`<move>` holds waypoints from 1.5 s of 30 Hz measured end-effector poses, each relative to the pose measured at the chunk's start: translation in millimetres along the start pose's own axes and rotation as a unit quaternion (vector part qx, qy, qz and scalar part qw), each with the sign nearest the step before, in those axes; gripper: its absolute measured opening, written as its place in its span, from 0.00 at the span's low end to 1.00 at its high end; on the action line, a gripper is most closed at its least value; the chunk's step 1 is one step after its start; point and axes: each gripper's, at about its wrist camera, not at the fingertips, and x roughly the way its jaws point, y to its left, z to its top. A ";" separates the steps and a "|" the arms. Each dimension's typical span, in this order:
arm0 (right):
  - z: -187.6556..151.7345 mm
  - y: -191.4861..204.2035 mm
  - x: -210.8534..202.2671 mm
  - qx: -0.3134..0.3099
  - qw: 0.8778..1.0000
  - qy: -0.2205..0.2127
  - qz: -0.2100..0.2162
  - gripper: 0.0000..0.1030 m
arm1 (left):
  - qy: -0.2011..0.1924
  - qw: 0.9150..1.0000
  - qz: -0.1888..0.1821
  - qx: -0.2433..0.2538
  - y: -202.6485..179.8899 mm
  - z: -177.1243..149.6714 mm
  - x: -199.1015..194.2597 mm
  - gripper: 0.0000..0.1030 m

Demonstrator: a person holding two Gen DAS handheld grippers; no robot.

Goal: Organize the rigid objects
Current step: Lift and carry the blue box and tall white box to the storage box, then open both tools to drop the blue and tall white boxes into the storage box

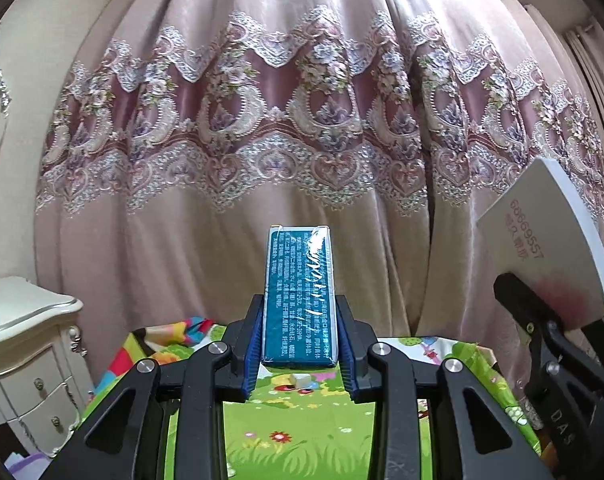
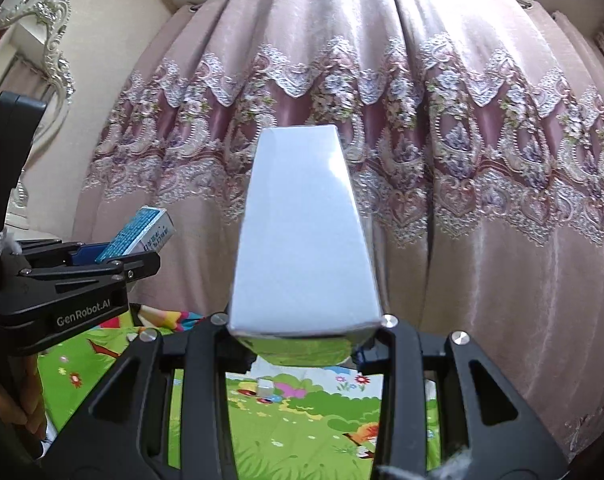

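My left gripper (image 1: pixel 300 340) is shut on a slim blue box (image 1: pixel 300 292) with white print, held upright above the cartoon mat; the box also shows in the right wrist view (image 2: pixel 136 236), where the left gripper (image 2: pixel 114 260) sits at the left. My right gripper (image 2: pixel 302 340) is shut on a white box (image 2: pixel 302 232), raised in front of the curtain. That white box, with red print, shows at the right of the left wrist view (image 1: pixel 541 256), gripped by the right gripper (image 1: pixel 549 320). A small white block (image 2: pixel 265 386) lies on the mat below; it also shows in the left wrist view (image 1: pixel 300 379).
A pink embroidered curtain (image 1: pixel 302 120) fills the background. A colourful cartoon mat (image 2: pixel 302 420) covers the surface below. A white drawer cabinet (image 1: pixel 30 360) stands at the left. An ornate mirror frame (image 2: pixel 54 40) hangs at the upper left.
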 end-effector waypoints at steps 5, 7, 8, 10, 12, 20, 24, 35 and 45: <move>1.3 24.0 -3.3 -0.007 0.998 0.007 0.056 0.38 | 0.016 0.999 0.031 -0.009 32.0 -10.5 -16.5 0.33; 0.8 34.9 -2.7 -0.004 0.996 0.017 0.088 0.38 | 0.022 0.999 0.046 -0.010 46.0 -16.3 -24.3 0.33; 0.1 42.3 -2.7 -0.003 0.994 0.024 0.110 0.38 | 0.028 0.998 0.057 -0.008 53.7 -20.4 -28.6 0.33; -1.3 53.6 -2.6 0.003 0.989 0.035 0.145 0.38 | 0.042 0.996 0.077 -0.005 67.9 -29.1 -35.5 0.33; -4.4 71.6 -3.1 -0.005 0.982 0.047 0.183 0.38 | 0.061 0.993 0.099 -0.011 86.3 -39.3 -42.2 0.33; -15.2 148.8 -12.3 -0.050 0.948 0.072 0.306 0.38 | 0.109 0.976 0.182 -0.055 157.3 -76.2 -83.9 0.33; -23.2 183.2 -20.4 -0.069 0.928 0.083 0.358 0.38 | 0.128 0.965 0.217 -0.077 185.9 -92.8 -104.0 0.33; -51.9 261.8 -27.8 -0.125 0.860 0.158 0.468 0.38 | 0.202 0.925 0.290 -0.141 242.8 -151.5 -130.0 0.33; -93.8 306.8 -18.9 -0.149 0.801 0.257 0.520 0.38 | 0.257 0.893 0.317 -0.188 277.8 -199.4 -137.5 0.33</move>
